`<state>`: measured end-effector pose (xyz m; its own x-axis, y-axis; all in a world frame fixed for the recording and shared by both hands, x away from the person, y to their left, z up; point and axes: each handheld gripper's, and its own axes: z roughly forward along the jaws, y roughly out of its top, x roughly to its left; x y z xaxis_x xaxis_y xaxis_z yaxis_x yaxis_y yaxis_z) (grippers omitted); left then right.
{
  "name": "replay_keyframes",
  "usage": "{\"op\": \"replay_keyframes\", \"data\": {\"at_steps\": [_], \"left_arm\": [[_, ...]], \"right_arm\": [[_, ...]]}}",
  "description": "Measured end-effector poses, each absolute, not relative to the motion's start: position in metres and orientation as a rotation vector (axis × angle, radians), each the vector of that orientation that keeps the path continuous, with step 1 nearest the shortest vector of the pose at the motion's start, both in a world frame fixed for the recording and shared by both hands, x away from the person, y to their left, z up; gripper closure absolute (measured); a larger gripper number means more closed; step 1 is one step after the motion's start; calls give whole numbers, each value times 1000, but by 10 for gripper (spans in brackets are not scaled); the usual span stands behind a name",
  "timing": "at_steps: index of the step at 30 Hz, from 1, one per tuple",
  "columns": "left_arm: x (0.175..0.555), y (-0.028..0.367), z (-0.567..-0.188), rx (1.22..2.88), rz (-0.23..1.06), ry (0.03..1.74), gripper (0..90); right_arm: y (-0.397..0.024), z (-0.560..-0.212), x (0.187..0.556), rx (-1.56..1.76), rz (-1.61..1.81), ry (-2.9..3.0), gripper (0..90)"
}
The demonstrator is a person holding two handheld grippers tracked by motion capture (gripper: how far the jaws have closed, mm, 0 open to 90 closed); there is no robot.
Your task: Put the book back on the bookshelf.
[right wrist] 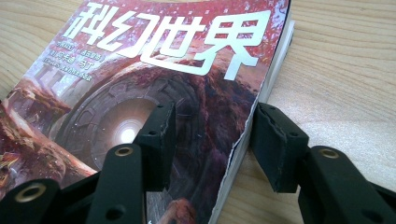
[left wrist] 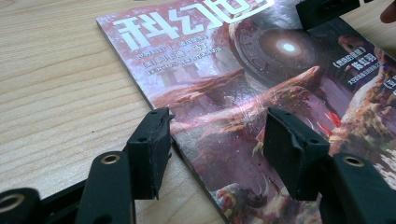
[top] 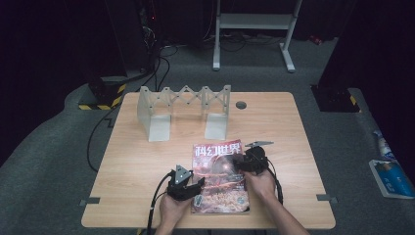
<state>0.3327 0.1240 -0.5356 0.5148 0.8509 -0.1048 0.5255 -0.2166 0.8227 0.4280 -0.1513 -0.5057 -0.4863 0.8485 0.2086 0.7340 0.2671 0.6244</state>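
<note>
Magazine (top: 219, 177) lies flat near the table's (top: 147, 161) front edge. Left gripper (left wrist: 215, 144) straddles its spine edge, jaws apart, gripping nothing; right gripper (right wrist: 211, 140) straddles the page edge, apparently not yet pinching. Closing there might tear the frayed cover.

Your magazine (top: 219, 178) has a cover of deep reds and purples, with large white characters across the top and a dark grey ring around a bright white glow in its middle. Your left tongs (left wrist: 217, 140) and right tongs (right wrist: 210, 140) are matt black, with small brass-coloured rivets. The tabletop (top: 147, 161) is pale wood with fine grain lines. The folding rack (top: 183, 110) is light grey. The floor (top: 44, 166) is dark grey.
</note>
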Motion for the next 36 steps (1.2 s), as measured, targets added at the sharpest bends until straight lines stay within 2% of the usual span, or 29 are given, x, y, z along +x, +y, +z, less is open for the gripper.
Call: {"op": "replay_keyframes", "data": {"at_steps": [4, 5, 28, 34, 36], "left_arm": [[333, 124, -536, 1887, 471, 1136, 416], [333, 124, -536, 1886, 471, 1136, 415], [333, 124, -535, 1893, 481, 1135, 417], [332, 124, -535, 1888, 477, 1140, 417], [332, 124, -535, 1885, 471, 1145, 416]], "right_arm": [[-153, -505, 427, 1490, 1033, 2367, 544], [-156, -504, 427, 1480, 1112, 2400, 590], [-141, -501, 417, 1386, 1119, 2464, 593], [-141, -500, 417, 1366, 1094, 2478, 673], [-140, -499, 416, 1352, 1082, 2487, 730]]}}
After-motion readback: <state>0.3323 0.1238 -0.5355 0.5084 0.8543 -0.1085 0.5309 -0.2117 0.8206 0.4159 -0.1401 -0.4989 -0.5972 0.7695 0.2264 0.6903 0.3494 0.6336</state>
